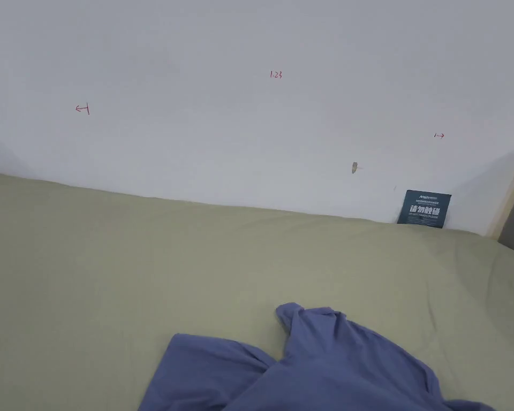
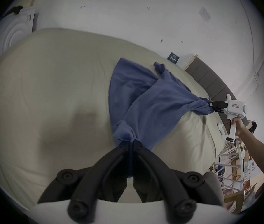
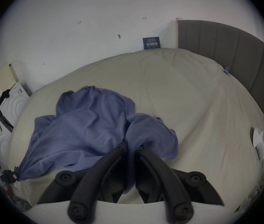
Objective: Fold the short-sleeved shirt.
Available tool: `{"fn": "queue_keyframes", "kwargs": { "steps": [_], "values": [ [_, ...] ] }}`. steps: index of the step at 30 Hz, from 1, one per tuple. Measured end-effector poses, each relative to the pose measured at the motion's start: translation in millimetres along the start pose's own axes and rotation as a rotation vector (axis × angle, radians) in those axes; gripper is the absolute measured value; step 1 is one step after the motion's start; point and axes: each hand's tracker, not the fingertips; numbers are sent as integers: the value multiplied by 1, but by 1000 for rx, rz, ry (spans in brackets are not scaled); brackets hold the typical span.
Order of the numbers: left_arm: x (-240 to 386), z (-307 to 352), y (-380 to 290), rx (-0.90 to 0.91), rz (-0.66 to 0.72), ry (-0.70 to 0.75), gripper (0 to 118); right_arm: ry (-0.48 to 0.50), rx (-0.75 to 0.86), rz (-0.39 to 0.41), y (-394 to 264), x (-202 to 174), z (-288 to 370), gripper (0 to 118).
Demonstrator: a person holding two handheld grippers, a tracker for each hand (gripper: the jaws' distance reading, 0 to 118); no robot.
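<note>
Left gripper view: left gripper (image 2: pixel 131 142) pinched one bunched edge of the crumpled blue cotton short-sleeved shirt (image 2: pixel 145 101) on the beige-sheeted bed (image 2: pixel 50 90); right gripper (image 2: pixel 212 107) pinched the opposite edge, likely to stretch it flat for folding.

Left tongs (image 2: pixel 131 142) clamped on shirt (image 2: pixel 152 98), right tongs (image 3: pixel 132 146) likewise
</note>
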Motion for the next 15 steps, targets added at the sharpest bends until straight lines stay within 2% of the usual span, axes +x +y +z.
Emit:
{"fn": "queue_keyframes", "kwargs": {
  "steps": [3,7,9,10,11,13,14,15],
  "values": [
    [-4,-2,-11,-17,27,21,4,-14,-34,-93,-12,12,0,10],
    [-6,4,-22,-41,119,-19,5,7,-22,-195,-24,21,14,10],
    [-2,6,-27,-54,109,-21,11,7,-34,-257,-28,21,23,13],
    [4,7,-29,-71,96,1,16,12,-46,-280,-27,20,28,19],
    [8,11,-30,-74,86,18,23,21,-41,-268,-27,18,36,26],
    [13,28,-27,-46,89,7,61,36,19,-217,-24,10,57,55],
    [18,37,-24,10,81,-4,74,53,63,-169,-23,5,69,70],
    [24,52,-19,61,67,-13,81,75,125,-106,-22,-4,87,84]
  ]
}}
